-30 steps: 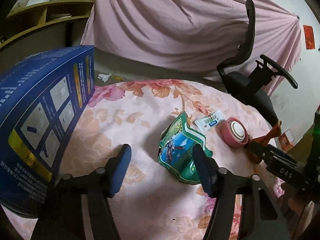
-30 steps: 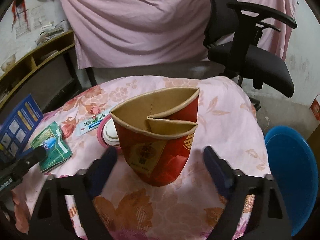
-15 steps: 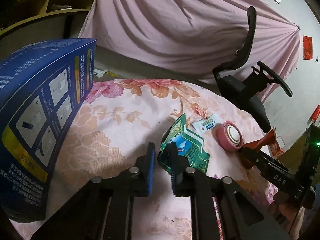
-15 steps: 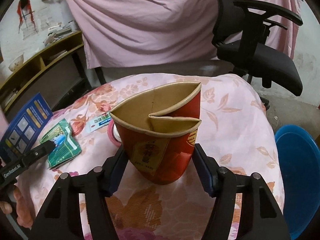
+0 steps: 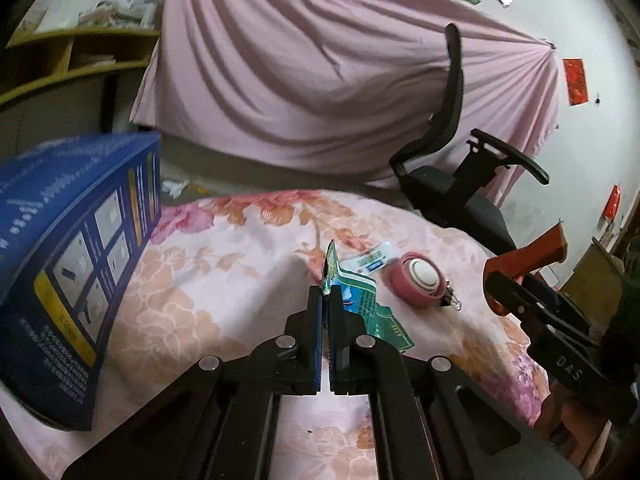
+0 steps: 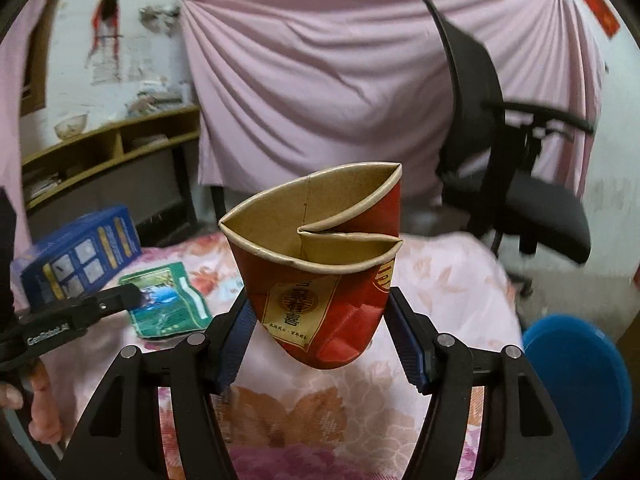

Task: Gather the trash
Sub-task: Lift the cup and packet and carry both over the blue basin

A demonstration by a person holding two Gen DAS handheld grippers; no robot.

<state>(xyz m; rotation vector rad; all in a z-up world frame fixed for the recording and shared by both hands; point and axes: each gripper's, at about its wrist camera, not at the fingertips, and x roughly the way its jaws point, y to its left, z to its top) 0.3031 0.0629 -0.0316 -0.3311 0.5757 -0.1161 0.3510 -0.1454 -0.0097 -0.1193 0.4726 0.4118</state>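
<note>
A crumpled green snack wrapper (image 5: 362,300) is pinched at its edge by my left gripper (image 5: 325,294), which is shut on it and holds it just above the floral tablecloth (image 5: 224,280). The right wrist view shows the same wrapper (image 6: 168,304) hanging from the left gripper (image 6: 134,294). My right gripper (image 6: 320,320) is shut on a crushed red paper cup (image 6: 320,264), lifted off the cloth, its rim folded in. That cup (image 5: 528,256) shows at the right edge of the left wrist view.
A blue box (image 5: 68,264) stands at the table's left. A white sachet (image 5: 372,260) and a pink round case (image 5: 418,278) lie beyond the wrapper. A black office chair (image 6: 520,184) stands behind the table. A blue bin (image 6: 580,392) sits low on the right.
The left jaws went from wide open to shut on the wrapper's edge and raised it. The right jaws closed on the red cup and lifted it off the cloth.
</note>
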